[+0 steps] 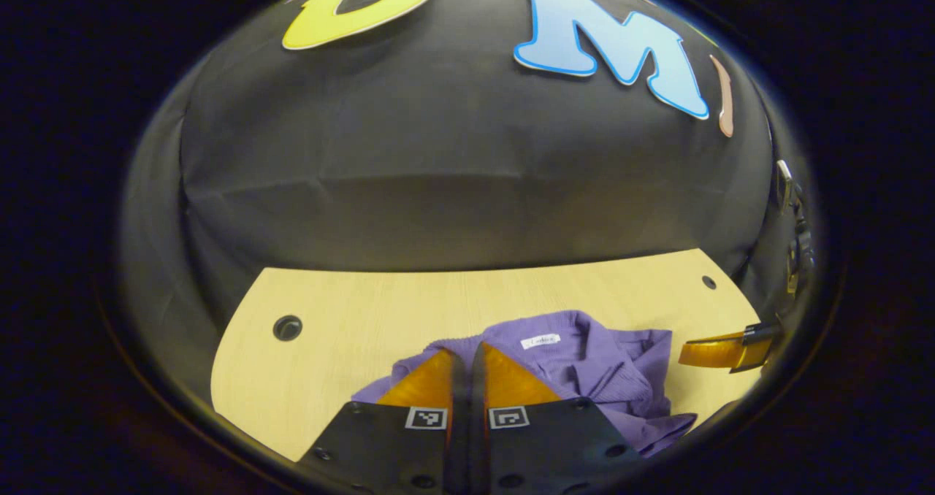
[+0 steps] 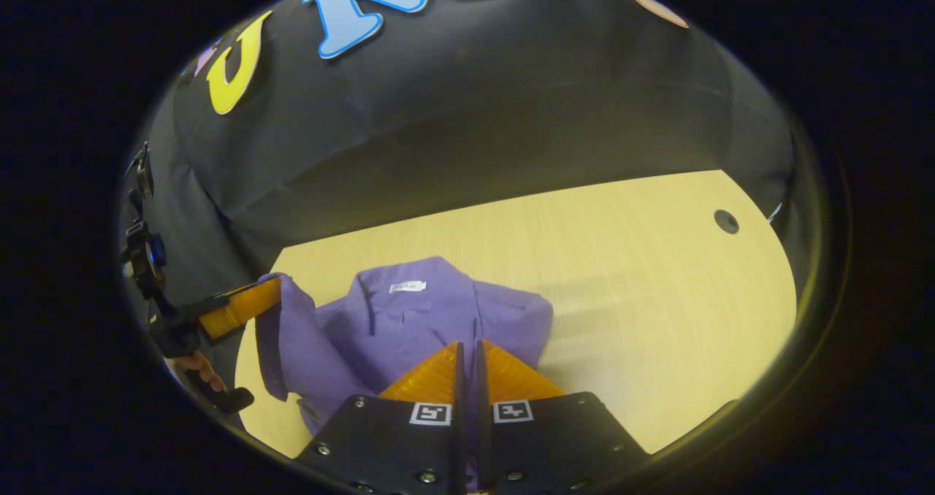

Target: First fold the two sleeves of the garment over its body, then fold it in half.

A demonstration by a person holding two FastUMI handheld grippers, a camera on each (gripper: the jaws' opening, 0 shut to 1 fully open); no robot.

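Note:
The purple garment [image 1: 599, 367] lies bunched on the light wooden table [image 1: 350, 320], its collar with a white label facing up. My left gripper [image 1: 467, 349] is shut, with purple cloth at its fingertips. In the right gripper view the left gripper [image 2: 274, 290] is at the left, holding up an edge of the garment [image 2: 409, 320], which hangs from it. My right gripper [image 2: 467, 345] is shut low over the garment's near side, with a sliver of cloth between its fingers. In the left gripper view the right gripper [image 1: 683, 355] touches the garment's right edge.
The booth's black cloth wall [image 1: 453, 166] rises right behind the table. The tabletop has round holes near its corners [image 1: 287, 327] [image 2: 726, 221]. A hand [image 2: 197, 367] holds the left gripper at the table's left edge. Bare table [image 2: 657, 298] stretches to the right of the garment.

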